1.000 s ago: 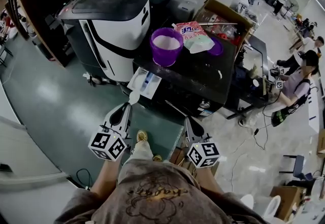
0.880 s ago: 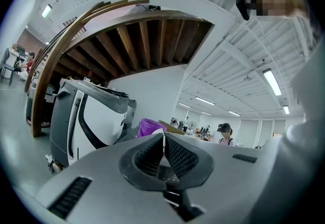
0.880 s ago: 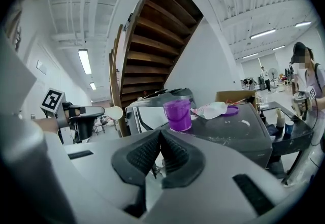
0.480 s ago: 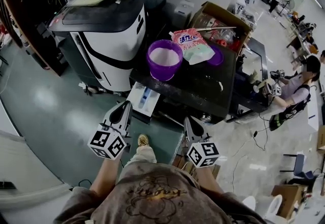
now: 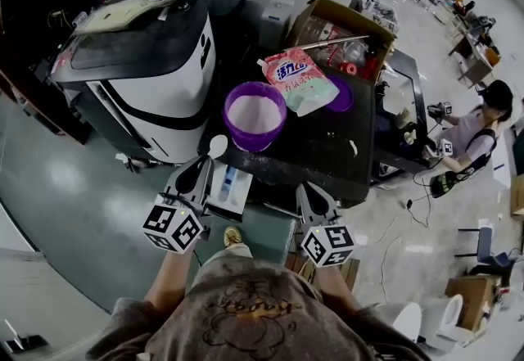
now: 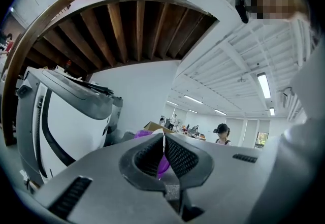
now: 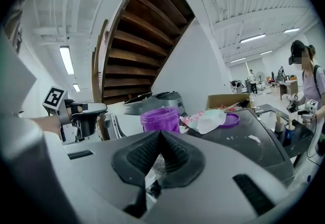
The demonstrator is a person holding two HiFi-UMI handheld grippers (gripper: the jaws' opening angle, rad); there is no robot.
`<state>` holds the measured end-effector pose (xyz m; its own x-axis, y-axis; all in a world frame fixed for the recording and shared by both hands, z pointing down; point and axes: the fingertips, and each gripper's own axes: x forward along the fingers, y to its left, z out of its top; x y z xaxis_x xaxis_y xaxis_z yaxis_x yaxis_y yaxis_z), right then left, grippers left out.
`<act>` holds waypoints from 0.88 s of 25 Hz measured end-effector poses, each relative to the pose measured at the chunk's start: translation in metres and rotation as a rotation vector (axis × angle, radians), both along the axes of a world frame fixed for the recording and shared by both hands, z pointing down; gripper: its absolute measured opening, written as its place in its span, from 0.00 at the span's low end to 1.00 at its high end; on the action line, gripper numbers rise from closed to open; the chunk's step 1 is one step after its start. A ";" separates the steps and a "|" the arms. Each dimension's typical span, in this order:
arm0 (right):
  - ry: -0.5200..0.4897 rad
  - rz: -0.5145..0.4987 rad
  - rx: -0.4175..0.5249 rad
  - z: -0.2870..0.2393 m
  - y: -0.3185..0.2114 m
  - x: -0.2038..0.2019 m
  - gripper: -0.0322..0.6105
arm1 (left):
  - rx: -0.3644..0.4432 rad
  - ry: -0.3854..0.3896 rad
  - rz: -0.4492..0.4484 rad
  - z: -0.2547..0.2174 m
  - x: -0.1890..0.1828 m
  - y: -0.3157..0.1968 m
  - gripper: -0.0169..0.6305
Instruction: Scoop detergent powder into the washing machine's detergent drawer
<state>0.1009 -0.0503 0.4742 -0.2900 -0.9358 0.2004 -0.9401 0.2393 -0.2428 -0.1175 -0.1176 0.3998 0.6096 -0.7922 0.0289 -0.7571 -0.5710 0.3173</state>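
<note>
Closer to the work than a second ago: the head camera has moved in, so the black desk (image 5: 327,151) fills the middle of my screen. The round purple plastic tub of white powder (image 5: 255,115) now sits just ahead of the claws rather than well beyond them.

That desk stands between a glossy green floor (image 5: 74,179) on the left and pale tiles (image 5: 409,245) on the right, in an open hall lit by strip lights. White specks dust its top. To its left stands one white and dark-grey washing machine (image 5: 139,73).

On the desk I count one tub and one pink, white and green detergent bag (image 5: 300,78) lying flat behind it. One flat purple lid (image 5: 344,97) touches the bag, and one open brown cardboard box (image 5: 348,28) sits at the far edge. One white drawer with a blue insert (image 5: 228,185) juts open at the desk's near-left corner.

Of the two claws, the left claw (image 5: 203,167) is pinched on the thin handle of one white plastic spoon (image 5: 219,144). The spoon's bowl hangs at the desk's corner, just beside the tub and above the drawer; I cannot tell whether it carries powder. The right claw (image 5: 302,191) has its tips pressed together with nothing between them. One person in a dark cap (image 5: 479,118) sits at a workstation on the right.
</note>
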 end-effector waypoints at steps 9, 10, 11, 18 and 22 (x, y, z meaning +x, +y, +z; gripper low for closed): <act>0.006 0.094 0.018 -0.007 -0.042 0.014 0.05 | 0.010 0.005 0.098 -0.005 0.020 -0.062 0.06; 0.005 0.100 0.018 -0.006 -0.045 0.016 0.05 | 0.010 0.006 0.104 -0.005 0.023 -0.067 0.06; 0.004 0.104 0.017 -0.006 -0.048 0.018 0.05 | 0.009 0.005 0.109 -0.004 0.026 -0.070 0.06; 0.001 0.083 0.022 -0.009 -0.075 0.031 0.05 | 0.009 -0.028 0.131 -0.009 0.046 -0.096 0.06; 0.000 0.057 0.021 -0.011 -0.090 0.037 0.05 | 0.012 -0.057 0.128 -0.014 0.052 -0.109 0.06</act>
